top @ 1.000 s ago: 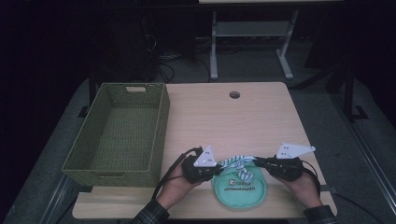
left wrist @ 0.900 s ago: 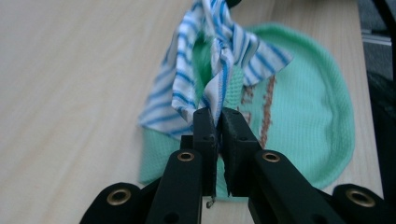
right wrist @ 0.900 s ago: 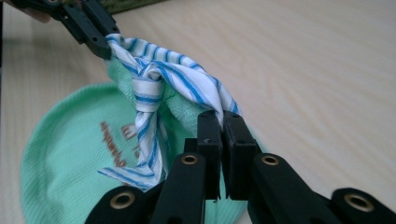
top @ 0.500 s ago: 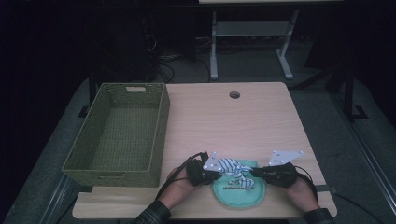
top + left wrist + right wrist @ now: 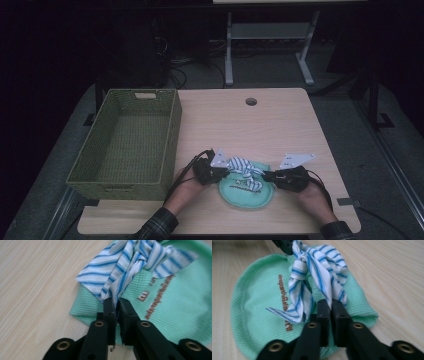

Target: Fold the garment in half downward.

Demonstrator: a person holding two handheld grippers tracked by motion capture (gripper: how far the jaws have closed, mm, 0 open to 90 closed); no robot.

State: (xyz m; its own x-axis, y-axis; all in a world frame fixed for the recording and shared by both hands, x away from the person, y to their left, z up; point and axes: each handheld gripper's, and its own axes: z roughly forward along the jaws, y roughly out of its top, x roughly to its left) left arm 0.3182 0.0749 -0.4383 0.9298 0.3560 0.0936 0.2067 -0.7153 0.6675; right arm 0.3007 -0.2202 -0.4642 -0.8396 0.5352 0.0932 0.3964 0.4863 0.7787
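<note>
Striped blue-and-white cloth point(image 5: 243, 167) lies bunched on a green towel point(image 5: 245, 192) at the worktop's point(image 5: 240, 125) six o'clock edge. Left gripper point(image 5: 116, 305) and right gripper point(image 5: 331, 305) each pinch an end, jaws narrow, having just eased slightly apart.

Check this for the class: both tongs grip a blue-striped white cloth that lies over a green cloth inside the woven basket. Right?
Not quite. The left tongs and right tongs do grip the striped cloth over the green cloth, but these lie on the table beside the woven basket, as the high view shows.
</note>
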